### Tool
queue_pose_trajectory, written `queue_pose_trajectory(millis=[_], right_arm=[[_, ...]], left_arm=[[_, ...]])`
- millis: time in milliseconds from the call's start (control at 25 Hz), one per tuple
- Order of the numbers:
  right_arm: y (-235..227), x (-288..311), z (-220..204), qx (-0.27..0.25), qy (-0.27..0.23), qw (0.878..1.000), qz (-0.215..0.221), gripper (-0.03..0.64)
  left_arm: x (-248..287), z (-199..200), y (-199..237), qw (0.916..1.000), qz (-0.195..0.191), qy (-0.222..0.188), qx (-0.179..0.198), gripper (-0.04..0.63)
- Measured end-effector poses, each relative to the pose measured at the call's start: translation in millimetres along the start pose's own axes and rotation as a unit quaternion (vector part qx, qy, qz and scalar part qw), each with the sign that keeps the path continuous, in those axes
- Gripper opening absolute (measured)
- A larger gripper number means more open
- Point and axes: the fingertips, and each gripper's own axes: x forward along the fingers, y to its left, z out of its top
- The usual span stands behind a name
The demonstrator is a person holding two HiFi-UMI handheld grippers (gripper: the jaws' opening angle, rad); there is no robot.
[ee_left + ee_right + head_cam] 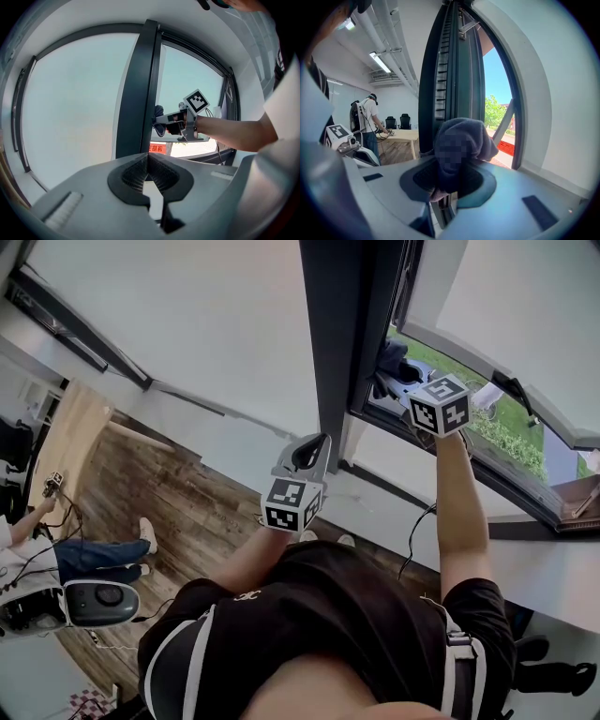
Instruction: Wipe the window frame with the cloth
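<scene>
- Wooden floor (178, 493) and white walls fill the room below a window with a dark window frame (336, 352); beyond its open sash (506, 306) lies green grass (450, 367).
- At the far left of the head view stands a pale wooden table (70, 432), with a seated person (84, 554) in jeans nearer the camera.
- Right gripper (405, 382) is raised to the opening just right of the frame's upright bar, arm stretched out.
- Its own view shows the 2 jaws clamped on a dark cloth (461, 140). The cloth bulges out past the tips of the right gripper (450, 180), right in front of the ribbed channel of the window frame (450, 70).
- From the left gripper view, the cloth (158, 112) sits at the right edge of the window frame (138, 93) and looks to touch it, with the right gripper (164, 121) behind it.
- Left gripper (314, 454) hangs lower and to the left, near the foot of the upright bar and apart from it.
- In its own view the left gripper (149, 161) has its jaws closed tip to tip, with nothing between them.
- Behind the right gripper, far back in the room, a standing person (368, 117) works beside a table (401, 135), with 2 black chairs (404, 121) beyond.
</scene>
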Motion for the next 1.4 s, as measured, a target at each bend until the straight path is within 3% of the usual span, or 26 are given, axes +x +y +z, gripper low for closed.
queue_pose_trajectory(millis=[560, 880, 1400], right_arm=[[-3, 10, -35, 0.008, 0.047, 0.999, -0.003, 0.089], [2, 16, -49, -0.018, 0.074, 0.997, -0.005, 0.089], [3, 31, -94, 0.016, 0.115, 0.993, -0.001, 0.091]], left_arm=[[-2, -6, 10, 0.9998, 0.016, 0.007, -0.004, 0.009], [-6, -8, 12, 0.9997, 0.022, 0.01, -0.003, 0.009], [-17, -12, 20, 0.9989, 0.045, 0.016, -0.008, 0.009]])
